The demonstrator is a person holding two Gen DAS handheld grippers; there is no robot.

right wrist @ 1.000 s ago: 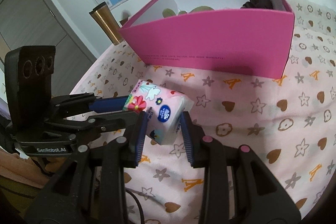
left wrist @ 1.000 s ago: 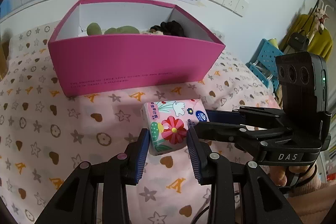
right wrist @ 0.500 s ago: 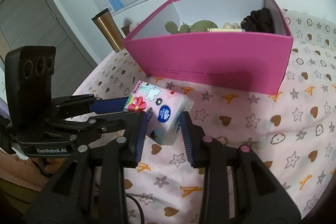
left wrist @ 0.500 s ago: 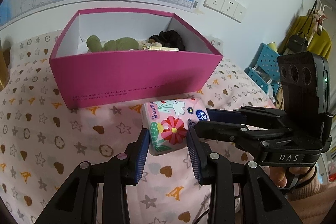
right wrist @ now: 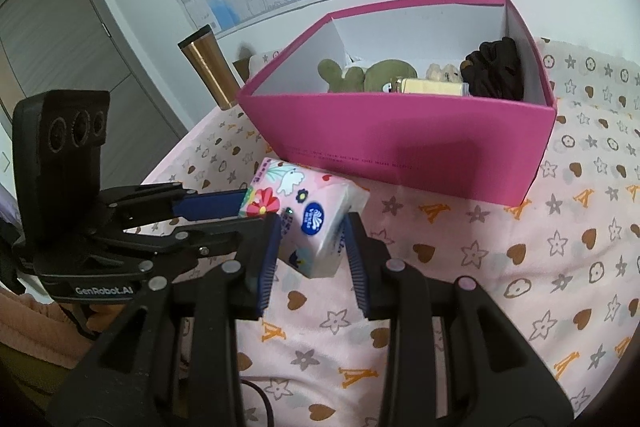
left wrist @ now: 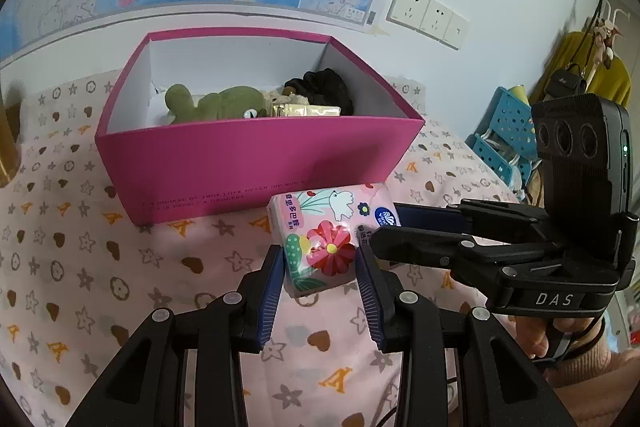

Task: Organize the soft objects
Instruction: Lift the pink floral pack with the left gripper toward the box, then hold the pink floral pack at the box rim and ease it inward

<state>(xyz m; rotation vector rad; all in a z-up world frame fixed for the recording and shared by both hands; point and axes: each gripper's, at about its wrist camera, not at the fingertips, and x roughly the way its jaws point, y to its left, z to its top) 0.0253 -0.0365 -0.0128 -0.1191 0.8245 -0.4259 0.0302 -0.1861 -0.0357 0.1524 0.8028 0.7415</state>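
A pink floral tissue pack [left wrist: 326, 235] is held in the air in front of the pink box [left wrist: 256, 163]. My left gripper [left wrist: 320, 267] is shut on one end of the pack. My right gripper [right wrist: 310, 239] is shut on the other end of the tissue pack [right wrist: 312, 211], at right angles to the left one. The pink box [right wrist: 420, 139] holds a green plush toy [left wrist: 216, 105], a black scrunchie [left wrist: 324, 87] and a yellow packet [left wrist: 308, 111]. The pack hangs lower than the box's rim.
The box stands on a pink bedspread [left wrist: 80, 267] with stars and hearts. A gold tumbler [right wrist: 208, 67] stands left of the box. A wall map and sockets [left wrist: 428, 15] are behind. Blue crates [left wrist: 504, 135] stand at the right.
Both grippers have lifted the tissue pack higher above the bedspread. More of the box's inside shows now.
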